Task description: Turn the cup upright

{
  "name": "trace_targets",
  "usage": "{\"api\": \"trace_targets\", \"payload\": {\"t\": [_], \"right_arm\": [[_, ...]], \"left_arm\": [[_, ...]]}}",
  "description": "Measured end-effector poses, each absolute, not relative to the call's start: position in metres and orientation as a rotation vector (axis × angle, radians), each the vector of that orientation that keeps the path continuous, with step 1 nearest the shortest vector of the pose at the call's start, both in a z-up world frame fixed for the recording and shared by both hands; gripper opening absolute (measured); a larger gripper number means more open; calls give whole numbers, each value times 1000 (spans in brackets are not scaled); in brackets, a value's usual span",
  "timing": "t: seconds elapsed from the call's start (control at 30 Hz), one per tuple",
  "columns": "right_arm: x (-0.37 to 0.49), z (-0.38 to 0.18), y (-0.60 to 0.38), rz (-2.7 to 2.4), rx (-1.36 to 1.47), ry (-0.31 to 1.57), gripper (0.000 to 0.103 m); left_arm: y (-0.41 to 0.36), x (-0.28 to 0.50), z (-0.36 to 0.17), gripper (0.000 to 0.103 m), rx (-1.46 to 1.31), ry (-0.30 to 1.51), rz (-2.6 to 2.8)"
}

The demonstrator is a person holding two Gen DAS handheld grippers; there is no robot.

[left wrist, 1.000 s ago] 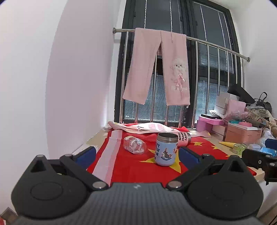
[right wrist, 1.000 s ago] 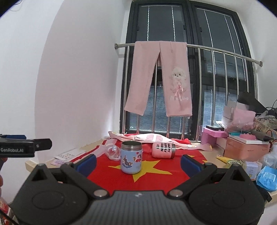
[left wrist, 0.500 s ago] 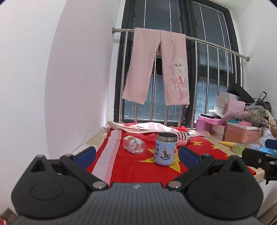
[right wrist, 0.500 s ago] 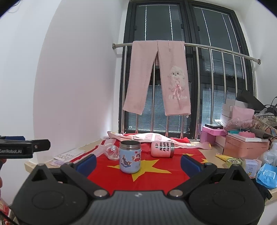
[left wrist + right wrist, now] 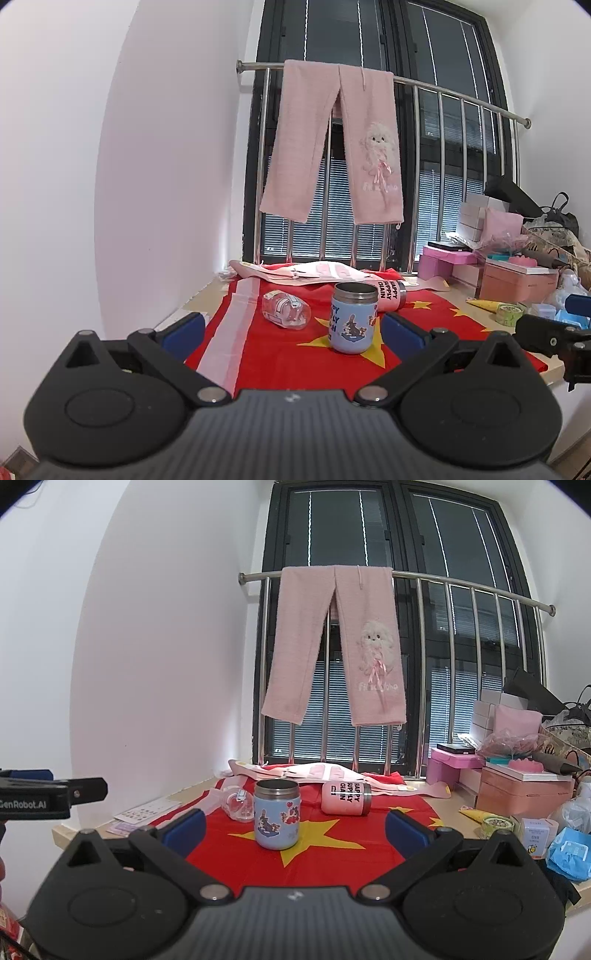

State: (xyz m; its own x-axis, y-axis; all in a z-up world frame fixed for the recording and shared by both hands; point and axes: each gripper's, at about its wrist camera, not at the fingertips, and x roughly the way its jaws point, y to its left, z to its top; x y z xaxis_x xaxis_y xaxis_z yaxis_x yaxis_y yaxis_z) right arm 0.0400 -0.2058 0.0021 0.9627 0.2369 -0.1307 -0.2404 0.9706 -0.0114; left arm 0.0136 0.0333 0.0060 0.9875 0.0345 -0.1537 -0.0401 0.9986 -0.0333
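Window-side table (image 5: 85, 829) under a red star cloth (image 5: 325, 856) — blue cup (image 5: 277, 814) upright at centre.
Pink cup (image 5: 345, 798) lies on its side just behind it. Left claw (image 5: 291, 332) and right claw (image 5: 295, 829) both spread wide, empty — well short of the cups.

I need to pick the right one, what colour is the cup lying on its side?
Pink, with black lettering, the cup shows best in the right wrist view.
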Motion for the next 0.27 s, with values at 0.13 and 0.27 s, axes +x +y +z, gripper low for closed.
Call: {"api": "trace_targets", "payload": {"t": [0.13,0.27], "right_arm": [[40,2,-206,242,-27,129,103],[40,2,-207,241,-26,130,103]], "left_arm": [[35,14,6,103,-36,150,25],[35,16,5,103,-37,163,29]]}}
